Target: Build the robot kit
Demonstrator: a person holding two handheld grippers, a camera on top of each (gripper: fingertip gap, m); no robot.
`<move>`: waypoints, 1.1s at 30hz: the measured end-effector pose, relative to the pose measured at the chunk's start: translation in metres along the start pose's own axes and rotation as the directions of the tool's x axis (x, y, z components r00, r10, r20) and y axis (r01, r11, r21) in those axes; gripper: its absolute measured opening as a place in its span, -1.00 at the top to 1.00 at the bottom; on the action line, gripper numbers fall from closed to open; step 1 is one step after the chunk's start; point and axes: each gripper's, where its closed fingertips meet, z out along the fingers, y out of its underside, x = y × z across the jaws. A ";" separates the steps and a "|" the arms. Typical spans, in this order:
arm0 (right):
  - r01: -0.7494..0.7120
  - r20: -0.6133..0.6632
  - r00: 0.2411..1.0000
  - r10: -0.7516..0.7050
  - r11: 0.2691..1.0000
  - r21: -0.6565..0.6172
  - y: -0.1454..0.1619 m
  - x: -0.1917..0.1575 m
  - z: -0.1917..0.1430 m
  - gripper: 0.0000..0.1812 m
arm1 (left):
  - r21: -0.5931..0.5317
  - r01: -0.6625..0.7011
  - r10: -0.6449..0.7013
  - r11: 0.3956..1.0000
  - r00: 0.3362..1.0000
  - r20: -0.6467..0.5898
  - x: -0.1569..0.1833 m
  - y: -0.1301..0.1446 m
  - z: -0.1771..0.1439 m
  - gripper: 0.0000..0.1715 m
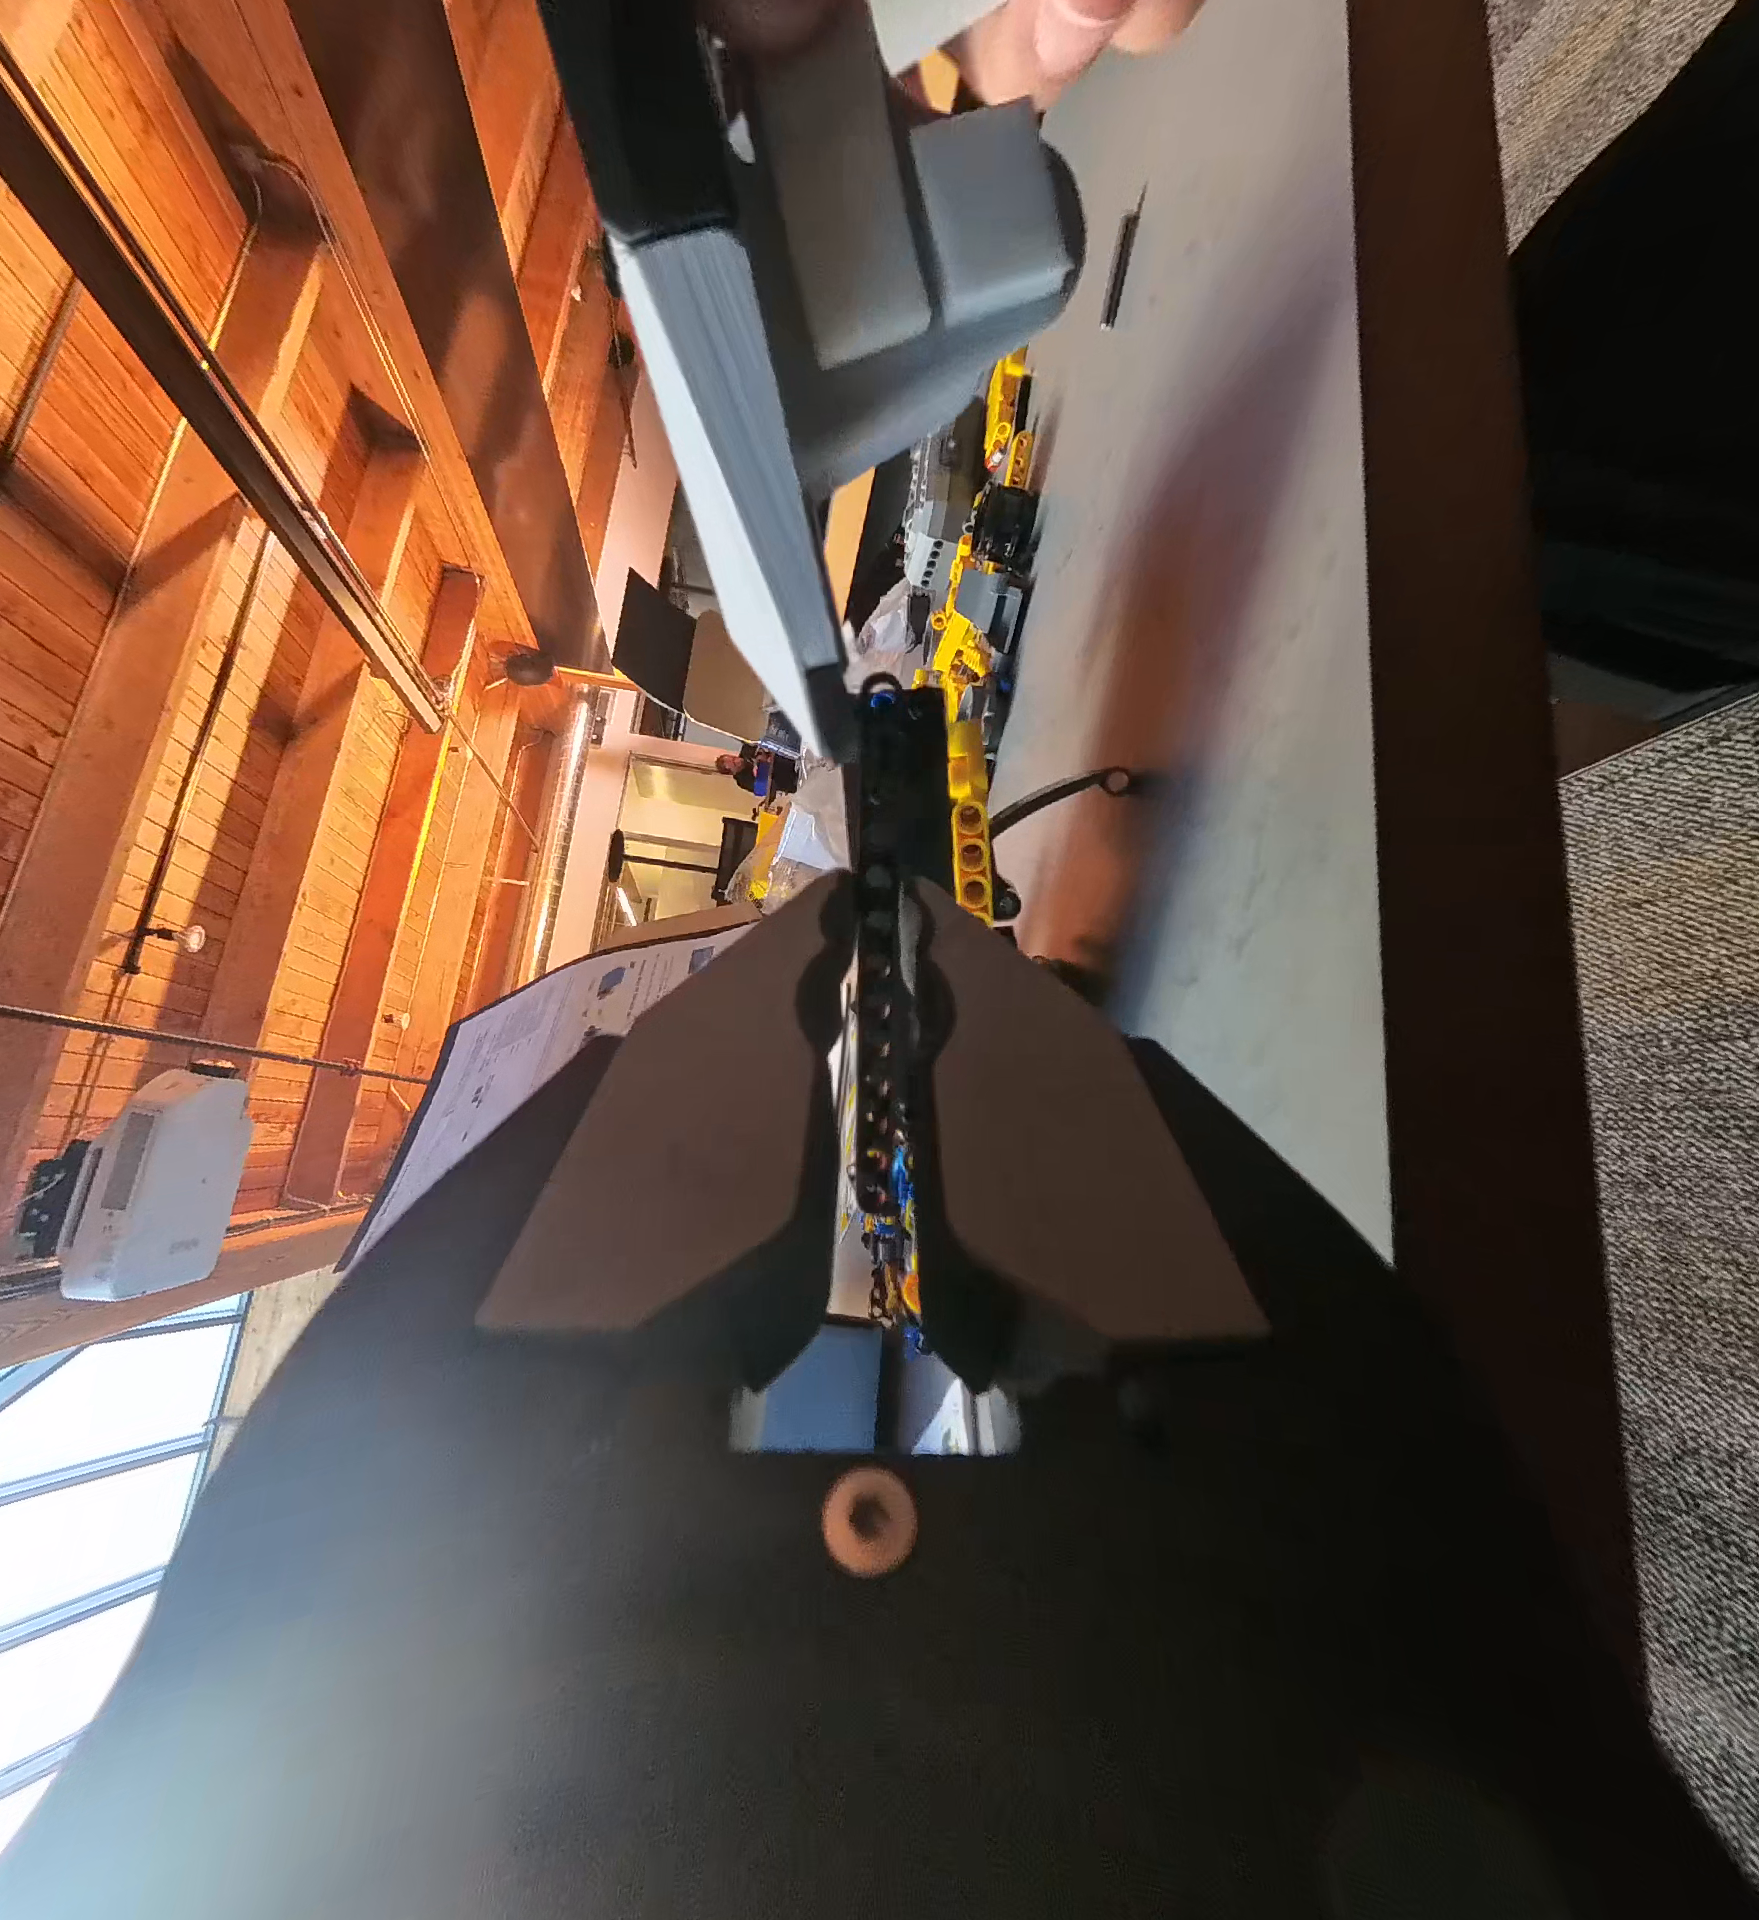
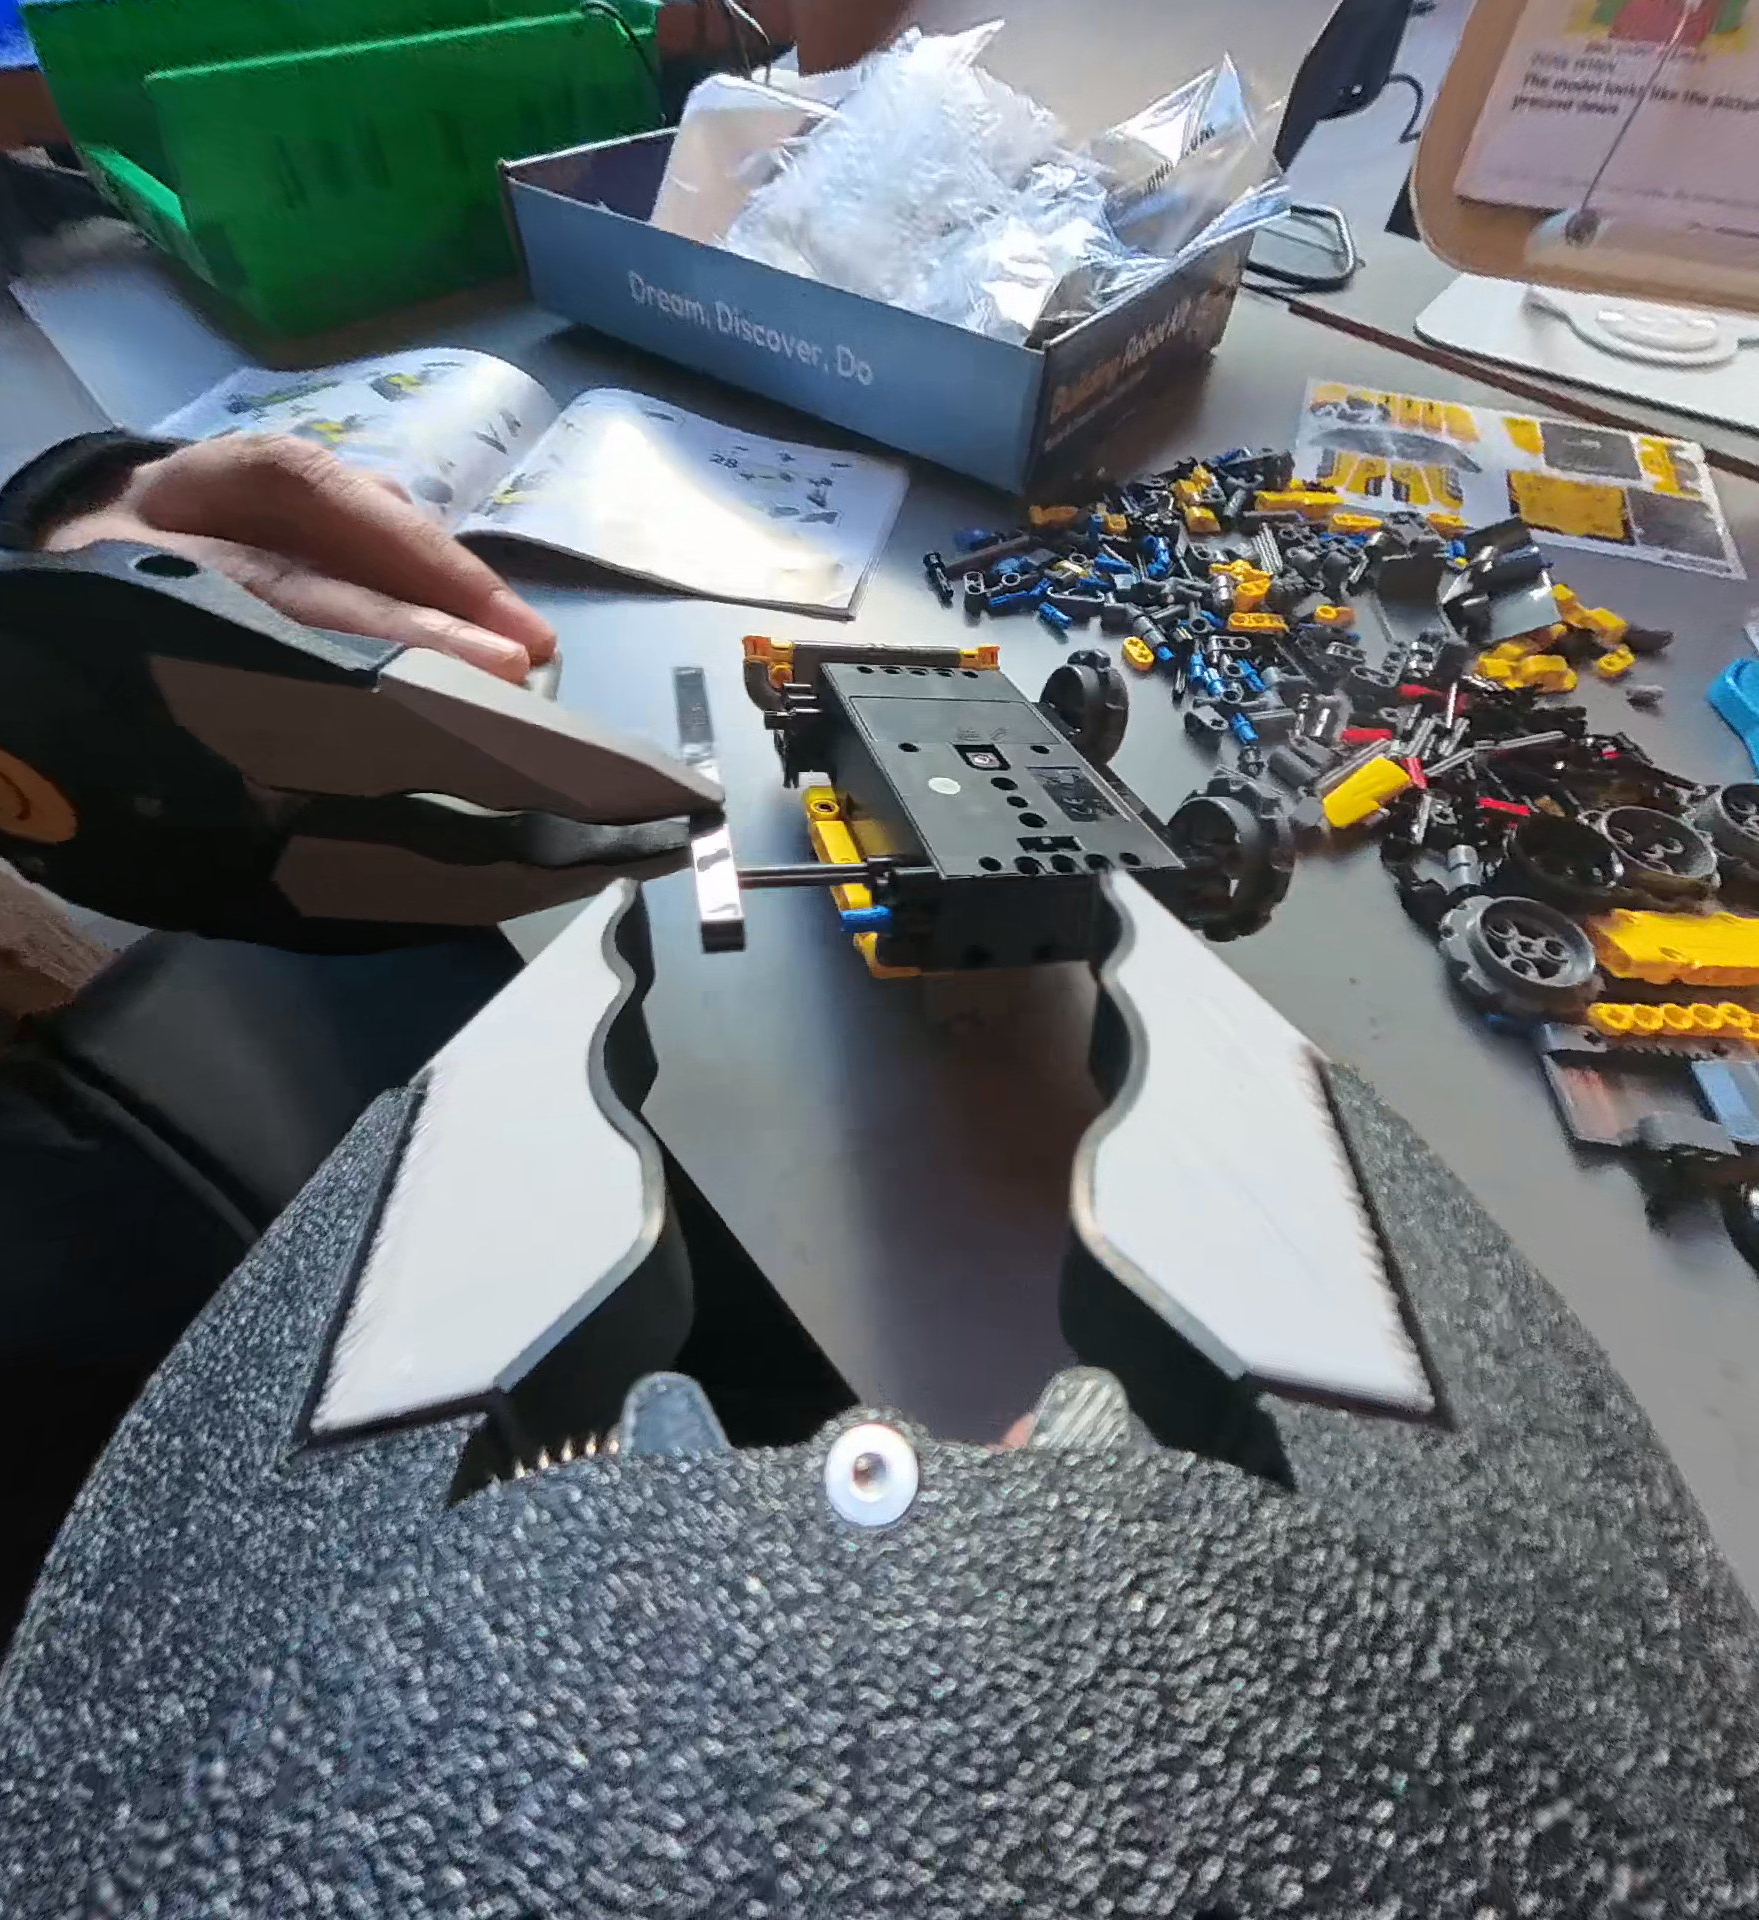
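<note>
Left gripper (image 2: 698, 831) pinching grey beam (image 2: 719, 894) on axle (image 2: 802, 878); right gripper (image 2: 870, 935) spread, empty. We're risking beam slipping, chassis (image 2: 968, 810) tilting.

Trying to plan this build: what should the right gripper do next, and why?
Probably ease the right gripper forward and close on the black model: its fingers are open, gripping nothing, while the left gripper pinches the bar on the model's axle.
</note>
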 end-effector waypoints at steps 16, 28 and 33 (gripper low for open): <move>0.043 0.048 0.998 -0.040 0.998 -0.055 0.008 0.014 0.010 0.17 | -0.018 0.032 -0.032 0.999 0.999 0.012 0.000 0.001 0.012 0.96; 0.080 0.102 0.992 -0.077 0.996 -0.031 0.013 0.013 0.004 0.45 | -0.042 0.044 -0.042 0.998 0.999 0.027 -0.001 0.002 0.019 0.96; 0.093 0.104 0.990 -0.089 0.995 -0.029 0.013 0.015 0.004 0.53 | -0.056 0.056 -0.055 0.997 0.998 0.020 0.002 0.003 0.022 0.96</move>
